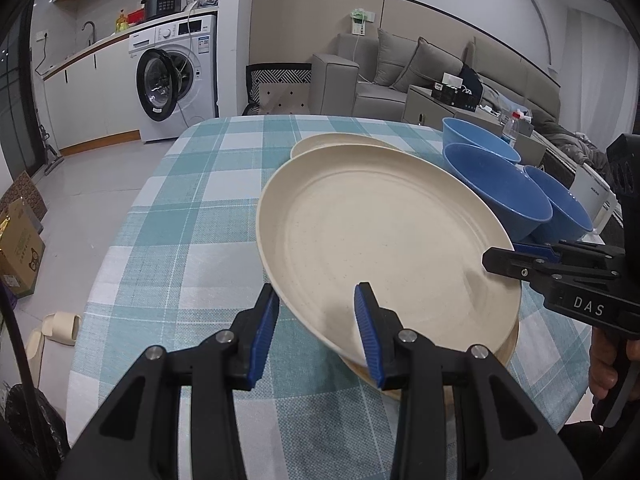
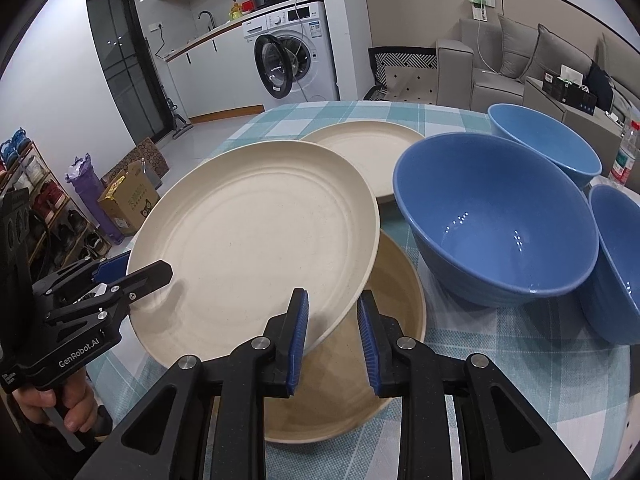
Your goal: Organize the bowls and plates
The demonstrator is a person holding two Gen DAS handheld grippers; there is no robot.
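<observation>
So you hold top plate (image 2: pixel 256 236) clamped in both grippers (image 1: pixel 316 334) (image 2: pixel 332 338) over second plate (image 2: pixel 384 320); third plate (image 2: pixel 372 148), bowls (image 2: pixel 496 216) unsorted.

both my wrist cams sit close, angled down over the table (image 1: pixel 168 240); both frame the cream plate (image 1: pixel 384 240)

The left gripper (image 1: pixel 316 332) points down and forward. Its two blue pads (image 1: pixel 368 332) are close together and pinch the near rim of a cream plate (image 1: pixel 384 240). The right gripper (image 2: pixel 332 336) also tilts down, nearly shut, pinching the same plate's other edge. A hand (image 2: pixel 60 404) wraps around the left gripper's black handle.
</observation>
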